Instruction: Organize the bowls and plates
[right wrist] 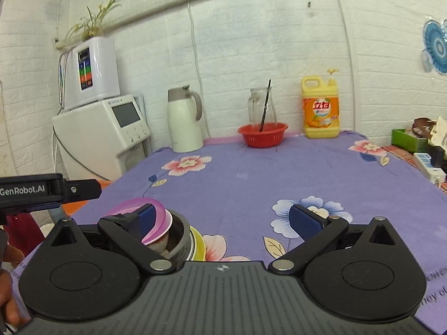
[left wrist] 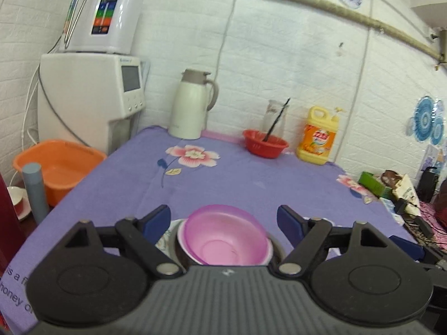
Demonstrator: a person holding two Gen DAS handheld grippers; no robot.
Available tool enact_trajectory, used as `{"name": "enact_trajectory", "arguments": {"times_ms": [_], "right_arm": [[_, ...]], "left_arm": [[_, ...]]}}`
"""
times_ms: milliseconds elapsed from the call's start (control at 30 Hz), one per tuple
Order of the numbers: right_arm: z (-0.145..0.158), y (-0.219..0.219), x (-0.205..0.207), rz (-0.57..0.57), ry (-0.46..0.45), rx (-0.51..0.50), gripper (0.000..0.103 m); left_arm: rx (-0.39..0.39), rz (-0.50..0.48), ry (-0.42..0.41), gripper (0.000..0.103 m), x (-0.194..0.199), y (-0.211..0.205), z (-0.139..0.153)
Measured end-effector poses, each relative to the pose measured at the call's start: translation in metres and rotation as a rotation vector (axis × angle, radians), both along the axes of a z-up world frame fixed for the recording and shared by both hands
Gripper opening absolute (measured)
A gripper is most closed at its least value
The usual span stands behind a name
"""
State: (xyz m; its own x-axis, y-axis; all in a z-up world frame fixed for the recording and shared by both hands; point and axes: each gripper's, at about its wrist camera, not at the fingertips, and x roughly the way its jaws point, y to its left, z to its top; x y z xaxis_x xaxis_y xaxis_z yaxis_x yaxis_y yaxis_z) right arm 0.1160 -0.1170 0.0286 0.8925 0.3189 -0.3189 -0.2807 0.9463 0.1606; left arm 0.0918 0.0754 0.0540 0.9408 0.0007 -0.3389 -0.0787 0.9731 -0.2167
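Note:
A pink plastic bowl [left wrist: 226, 236] sits nested on top of a stack: a second pink bowl, a grey metal bowl [left wrist: 275, 247] and a patterned plate [left wrist: 167, 236] beneath. My left gripper [left wrist: 223, 219] is open, its blue pads on either side of the stack and apart from it. In the right wrist view the same stack shows at lower left: pink bowl [right wrist: 159, 217], grey bowl [right wrist: 181, 237], yellow plate [right wrist: 199, 244]. My right gripper [right wrist: 220, 217] is open and empty to the stack's right, its left finger in front of the pink bowl.
The table has a purple floral cloth [left wrist: 237, 176]. At its back stand a white thermos jug [left wrist: 191, 106], a red colander [left wrist: 265, 142] with a glass jar, and a yellow detergent bottle [left wrist: 318, 136]. An orange basin [left wrist: 60, 164] and a white dispenser [left wrist: 92, 100] lie left. Clutter [left wrist: 391, 187] lies right.

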Motion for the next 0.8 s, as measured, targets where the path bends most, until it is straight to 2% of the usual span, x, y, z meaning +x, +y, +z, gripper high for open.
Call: {"name": "enact_trajectory", "arguments": {"times_ms": [133,300,433,600,700,800], "right_arm": [[-0.013,-0.011,-0.029,-0.063,-0.031,-0.027,0.103],[-0.035,-0.026,-0.048,-0.096,0.052,0.002,0.103],[-0.040,-0.029,-0.067,-0.101,0.078,0.011,0.103],[-0.032,-0.027,-0.099,-0.131,0.022,-0.028,0.103],[-0.030,-0.025,-0.109,-0.137,-0.011,-0.032,0.103],[-0.029,-0.024,-0.105,-0.133,0.018,-0.020,0.103]], "left_arm": [[0.018,-0.043,0.058,0.080,-0.017,-0.018,-0.022],[0.051,-0.060,0.094,0.080,-0.045,-0.033,-0.053],[0.089,-0.068,0.072,0.080,-0.068,-0.043,-0.056],[0.074,-0.108,0.059,0.080,-0.093,-0.050,-0.055],[0.093,-0.104,0.071,0.080,-0.097,-0.052,-0.059],[0.106,-0.079,0.080,0.080,-0.094,-0.052,-0.061]]}}
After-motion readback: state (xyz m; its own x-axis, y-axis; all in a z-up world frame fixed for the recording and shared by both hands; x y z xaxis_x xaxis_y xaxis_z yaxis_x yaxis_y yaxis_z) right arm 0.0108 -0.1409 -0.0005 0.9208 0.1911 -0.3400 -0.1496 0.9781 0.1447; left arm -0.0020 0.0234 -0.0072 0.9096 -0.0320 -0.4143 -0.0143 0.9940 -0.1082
